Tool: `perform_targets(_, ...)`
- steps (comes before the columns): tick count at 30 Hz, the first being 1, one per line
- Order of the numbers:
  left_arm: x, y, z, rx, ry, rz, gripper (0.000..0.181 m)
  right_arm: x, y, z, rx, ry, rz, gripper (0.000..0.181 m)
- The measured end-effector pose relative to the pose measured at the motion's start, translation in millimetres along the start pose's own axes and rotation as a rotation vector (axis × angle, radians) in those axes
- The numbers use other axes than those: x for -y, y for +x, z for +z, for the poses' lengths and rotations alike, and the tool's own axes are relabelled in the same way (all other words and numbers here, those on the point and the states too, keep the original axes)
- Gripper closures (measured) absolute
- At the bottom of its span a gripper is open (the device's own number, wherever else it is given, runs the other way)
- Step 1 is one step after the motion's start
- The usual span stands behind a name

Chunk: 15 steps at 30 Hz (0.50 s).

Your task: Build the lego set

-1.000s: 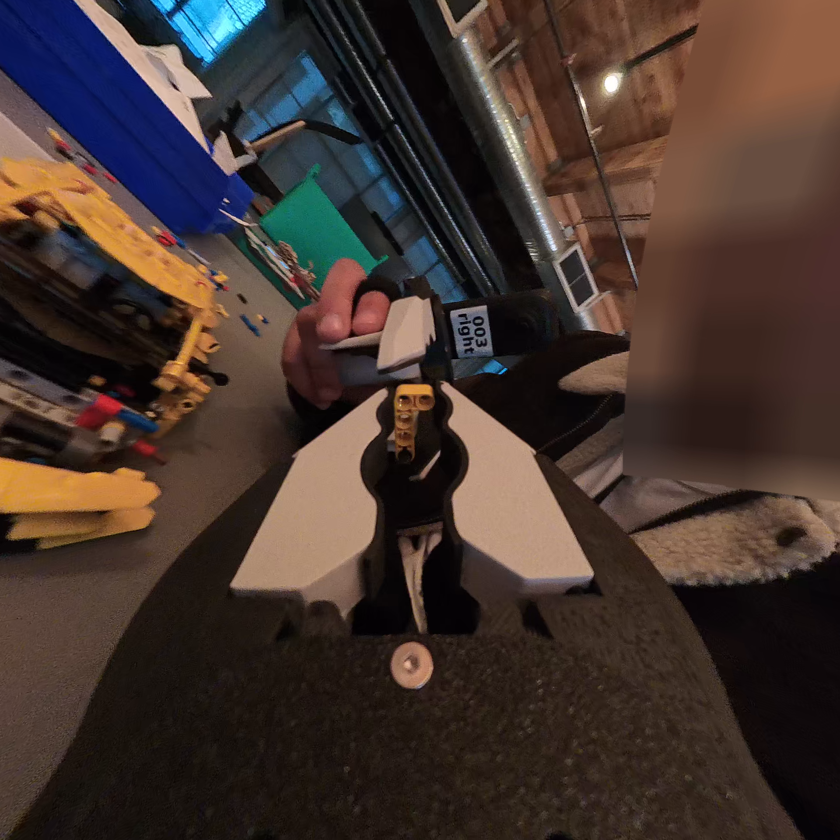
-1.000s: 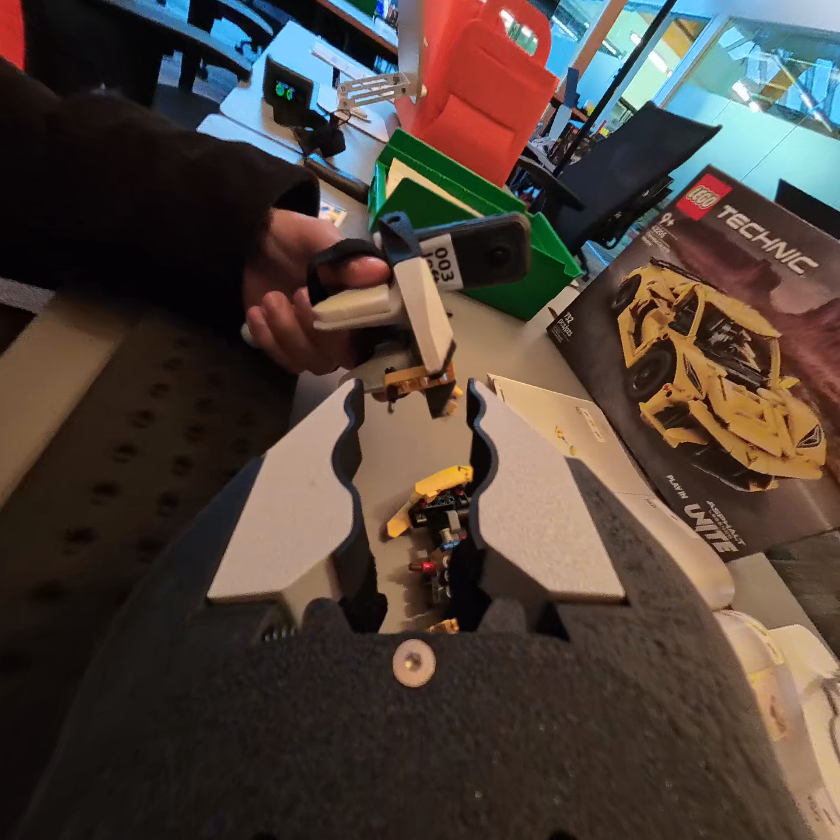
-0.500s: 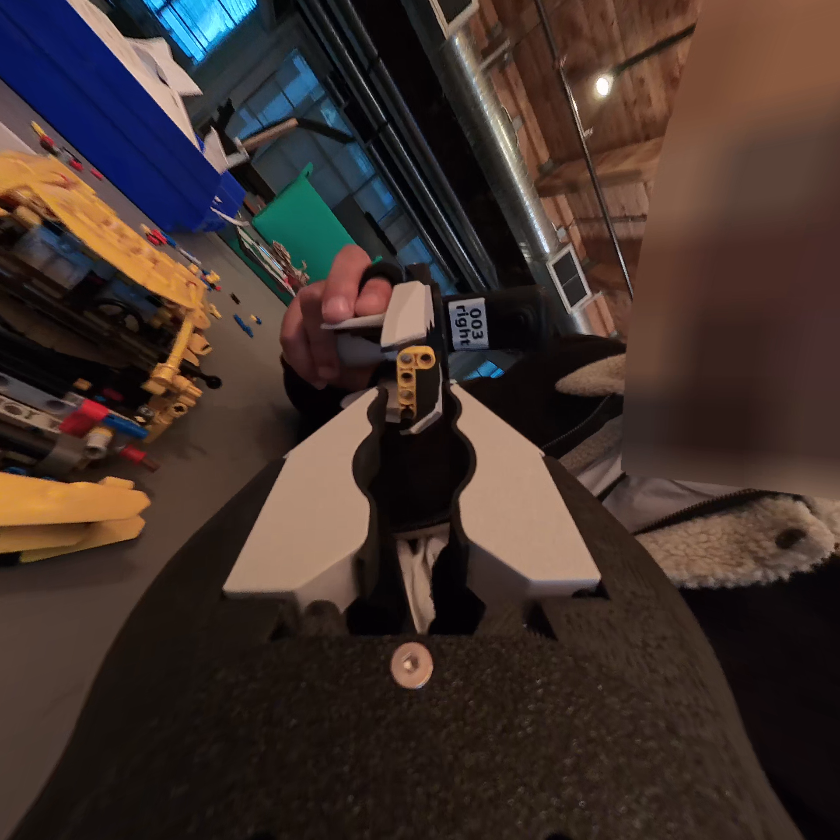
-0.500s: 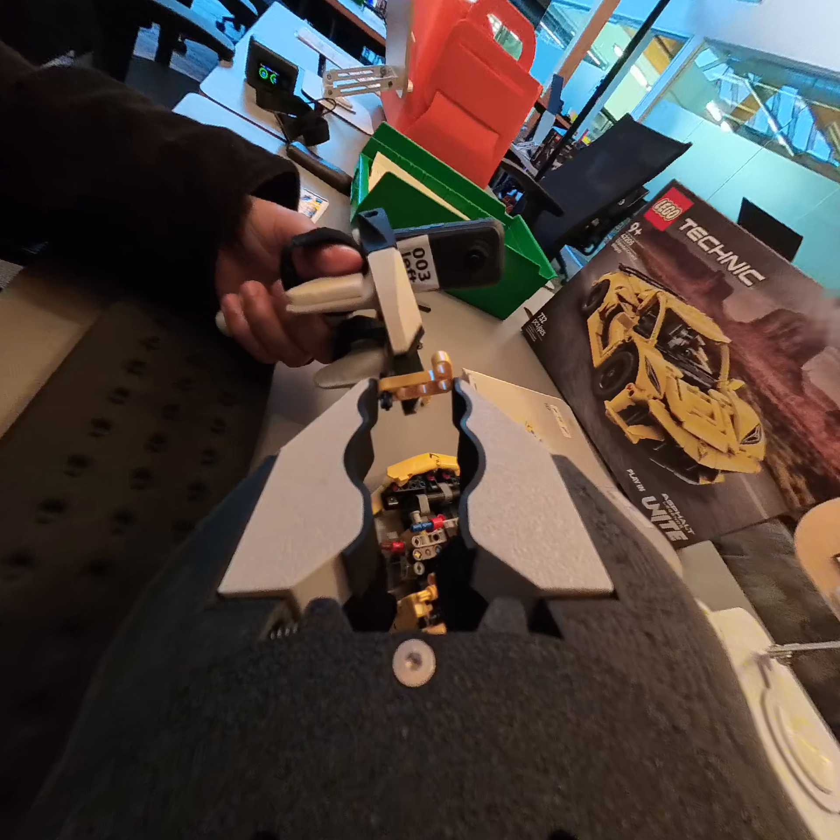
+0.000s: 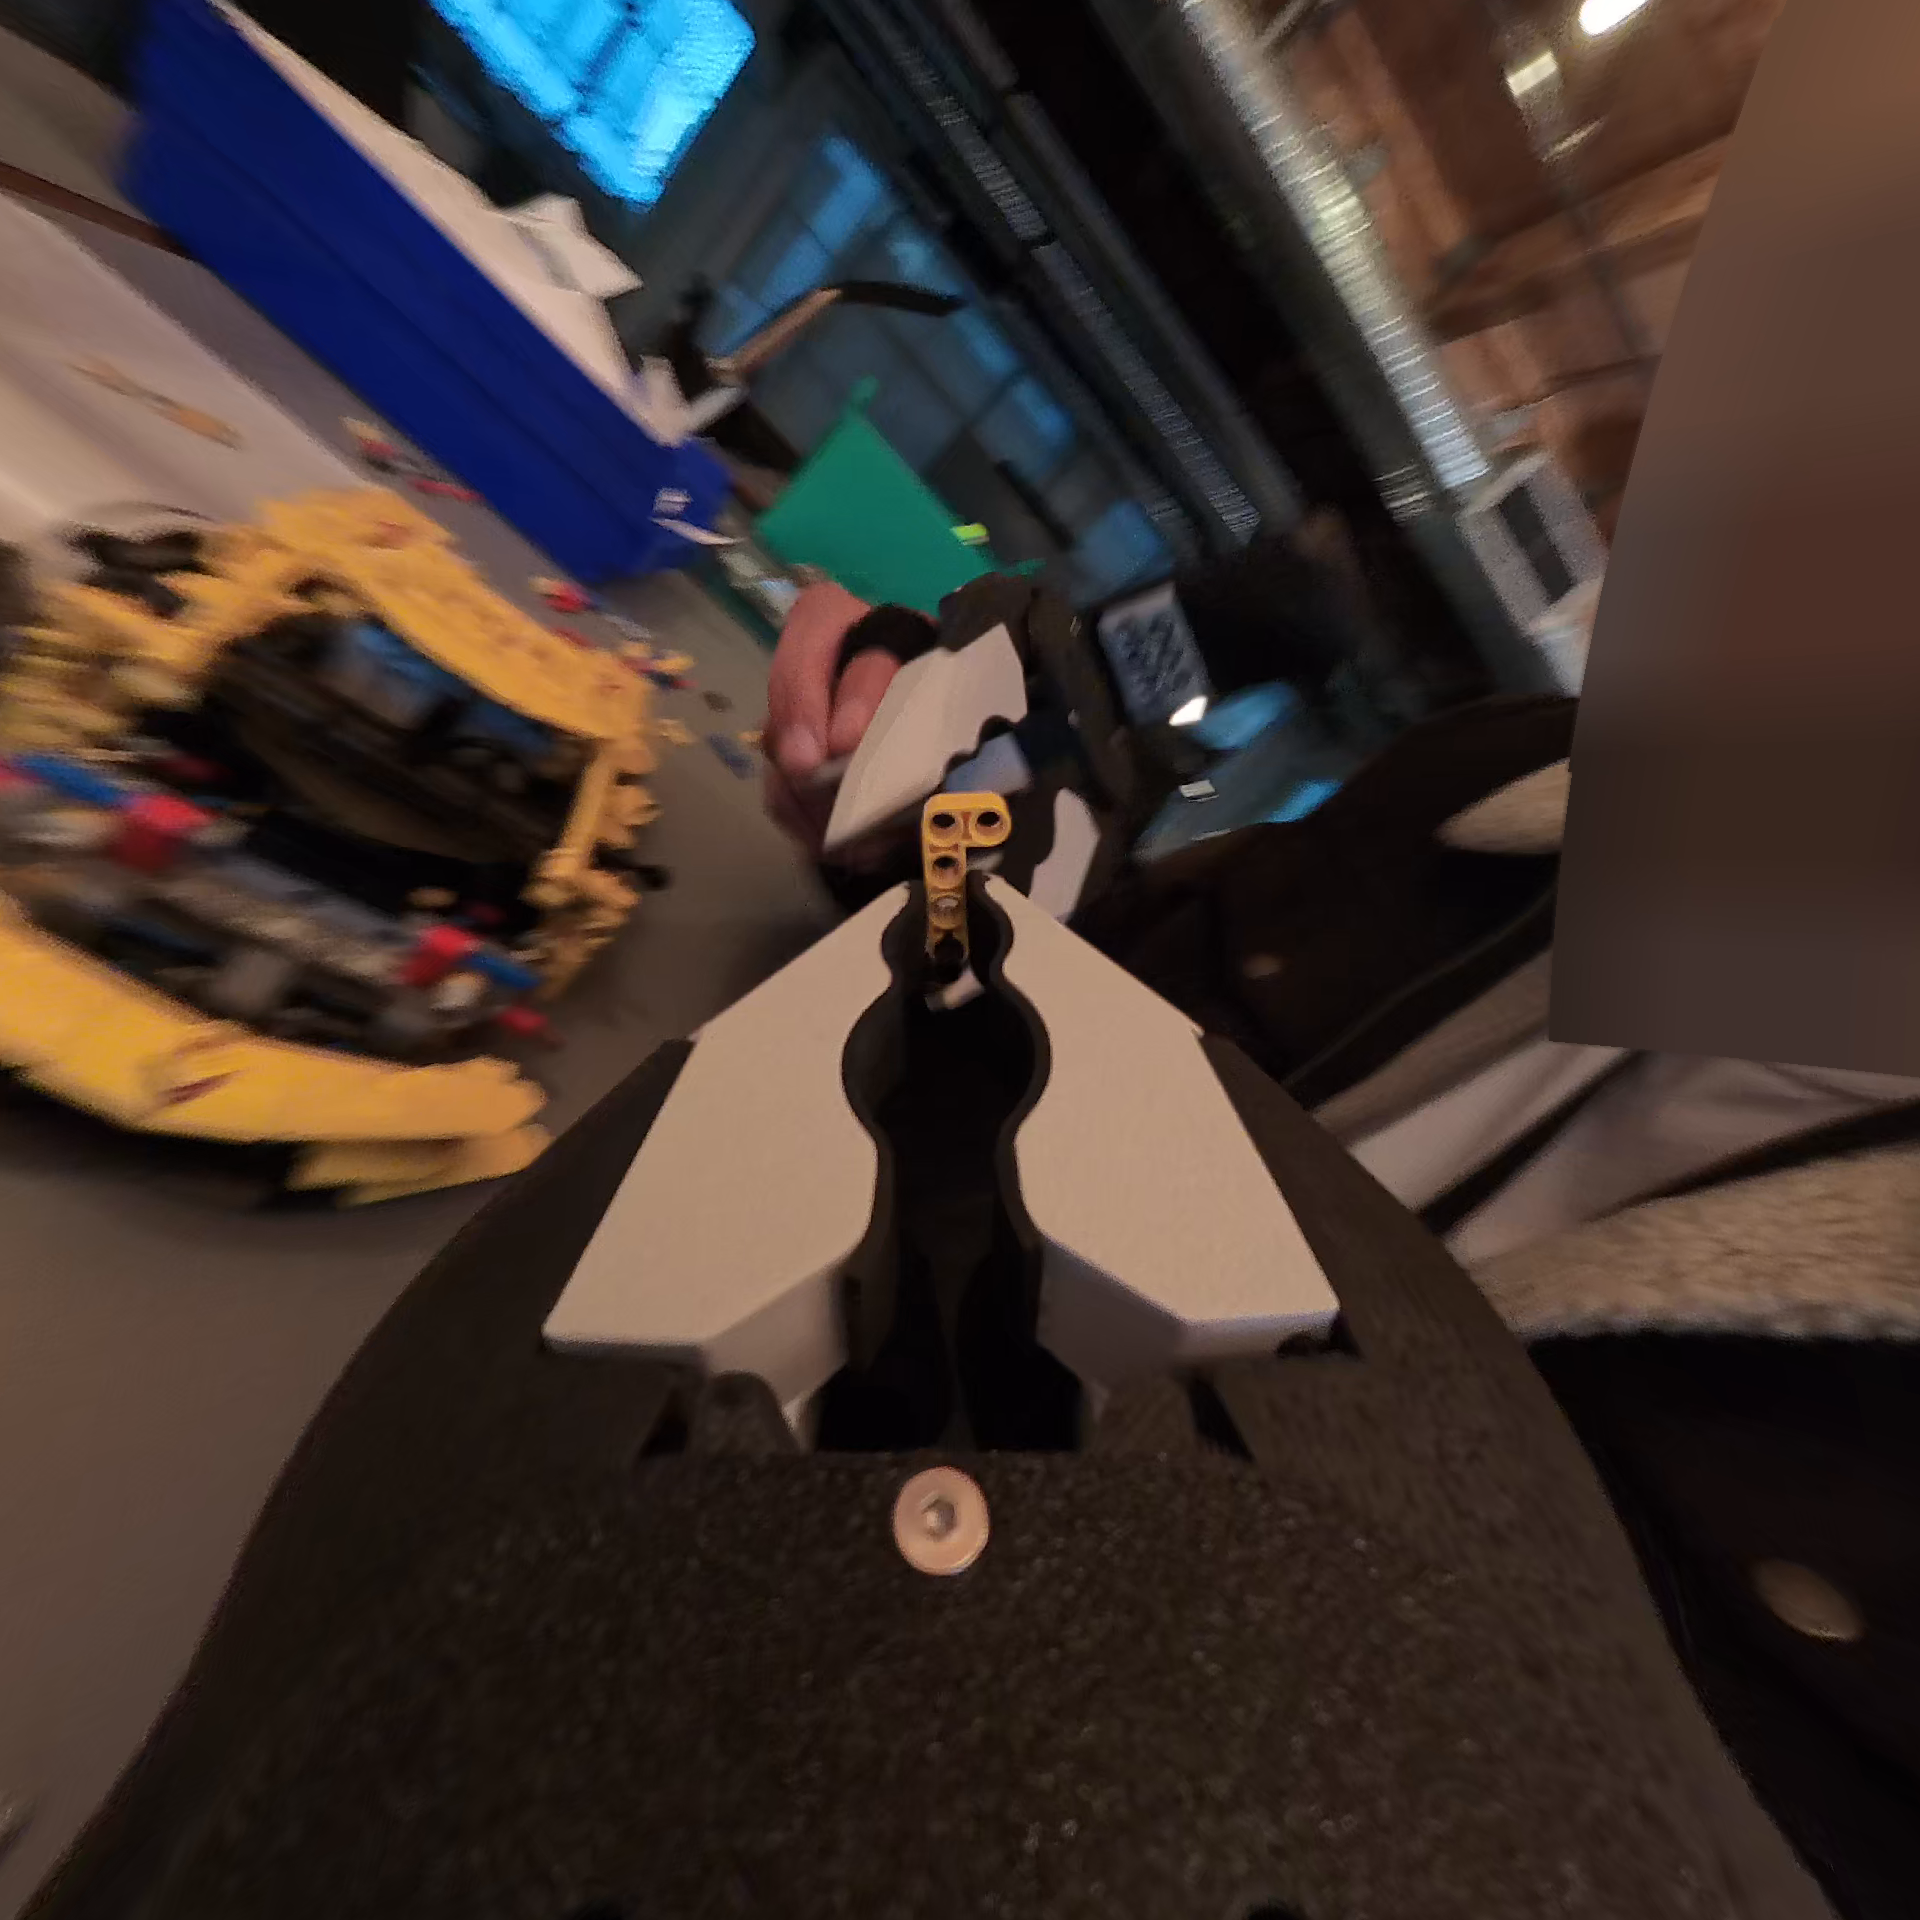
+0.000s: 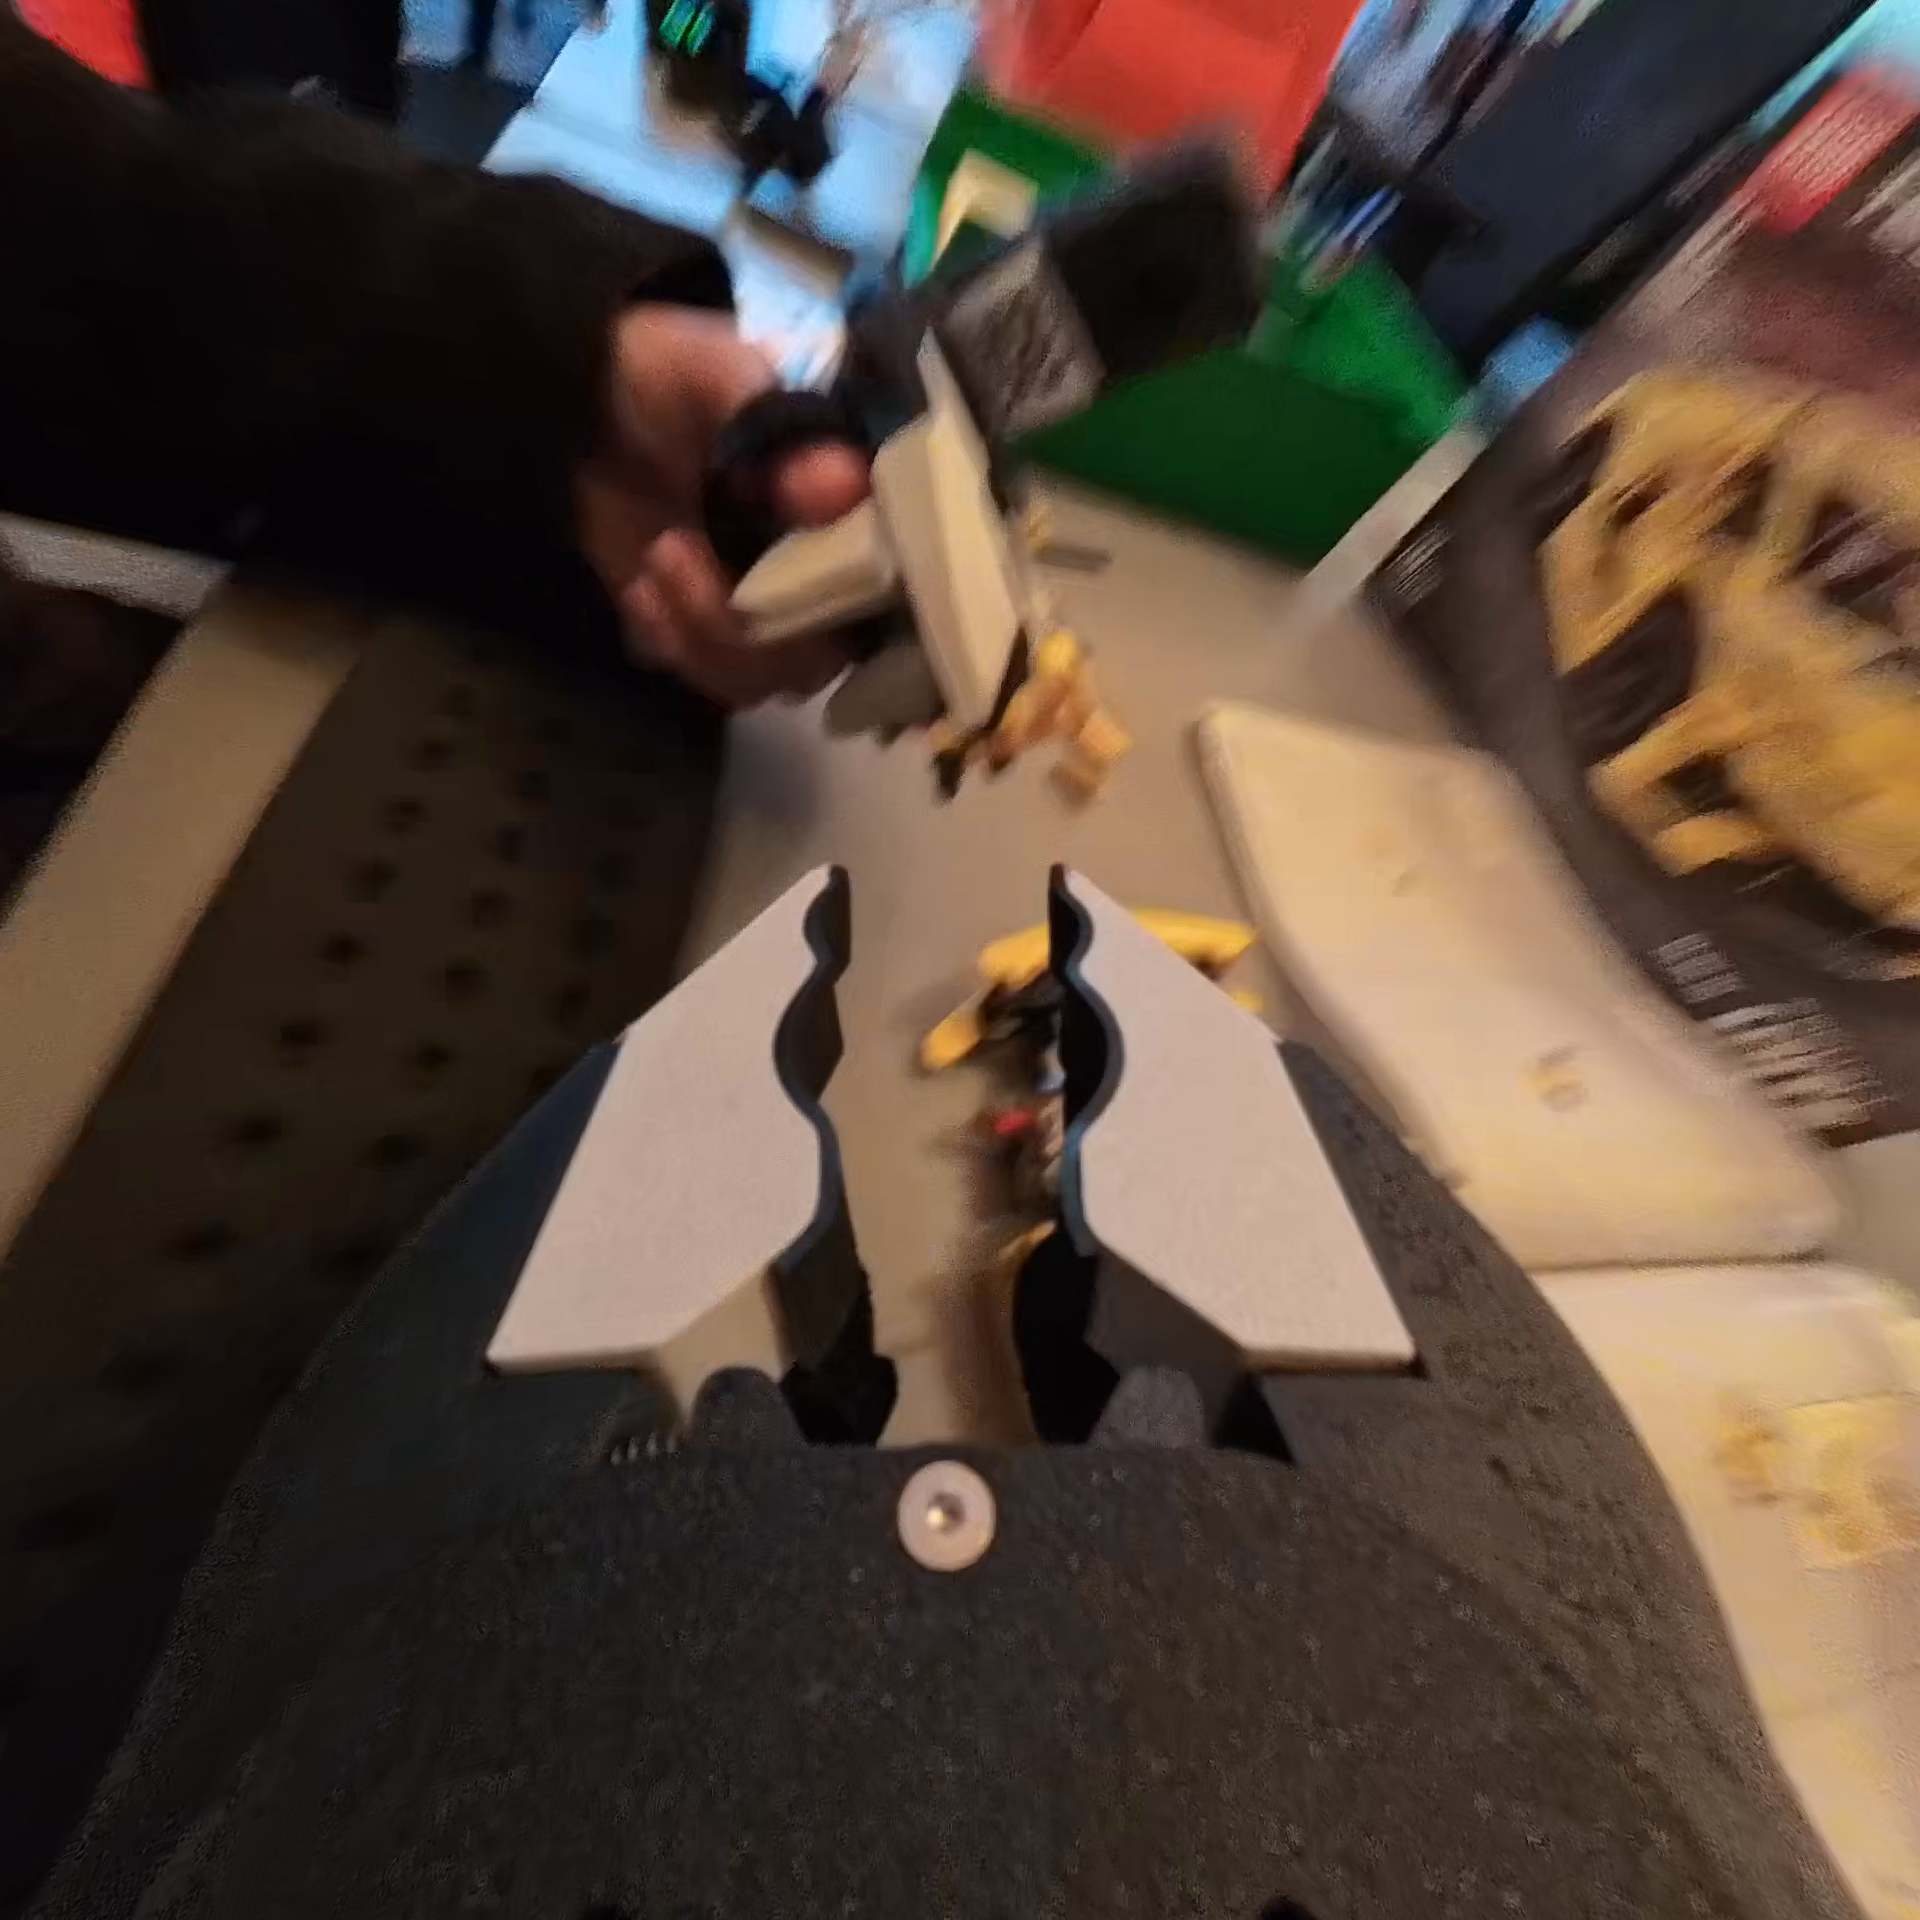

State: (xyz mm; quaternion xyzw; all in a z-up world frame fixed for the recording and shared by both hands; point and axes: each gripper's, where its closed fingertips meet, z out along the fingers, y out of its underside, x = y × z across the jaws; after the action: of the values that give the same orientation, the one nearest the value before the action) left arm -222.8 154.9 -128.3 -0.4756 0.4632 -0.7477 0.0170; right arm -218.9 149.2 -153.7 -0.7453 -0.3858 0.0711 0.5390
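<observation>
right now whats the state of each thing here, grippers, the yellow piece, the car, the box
left gripper: shut on the yellow L-shaped beam, held in the air
yellow L-shaped beam: upright, gripped at its lower end
right gripper: open, empty
lego car: partly built, resting on the table
lego box: lying on the table, too blurred to tell if closed

Both views are dim and warm-toned, with strong wide-angle bending toward the edges. Cool blue window light (image 5: 623, 114) glows at eleven o'clock in the left view. Motion blur smears the backgrounds, heaviest in the right view, while each near tool stays sharp.
</observation>
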Motion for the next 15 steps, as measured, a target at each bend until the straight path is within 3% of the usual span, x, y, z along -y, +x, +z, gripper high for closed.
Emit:
perform_targets(2,-7.1,-10.4,-5.0,0.1,-0.073,0.084,0.175,-32.6,-28.5,-3.1,0.257,-0.16,0.129,0.141)
perform_targets(3,-14.3,-18.2,-6.7,0.167,-0.135,0.142,0.174,-45.9,-36.9,-3.9,0.317,-0.228,0.154,0.14)
perform_targets(5,-27.4,-25.2,-9.8,0.23,-0.241,0.221,0.174,-63.1,-47.1,-3.4,0.345,-0.303,0.119,0.138)
perform_targets(8,-23.4,-22.3,-12.1,0.209,-0.214,0.215,0.174,-70.8,-56.4,-3.4,0.36,-0.322,0.072,0.145)
perform_targets(15,-30.8,-19.9,-7.3,0.188,-0.252,0.215,0.174,-73.1,-67.8,-1.4,0.488,-0.32,0.221,0.144)
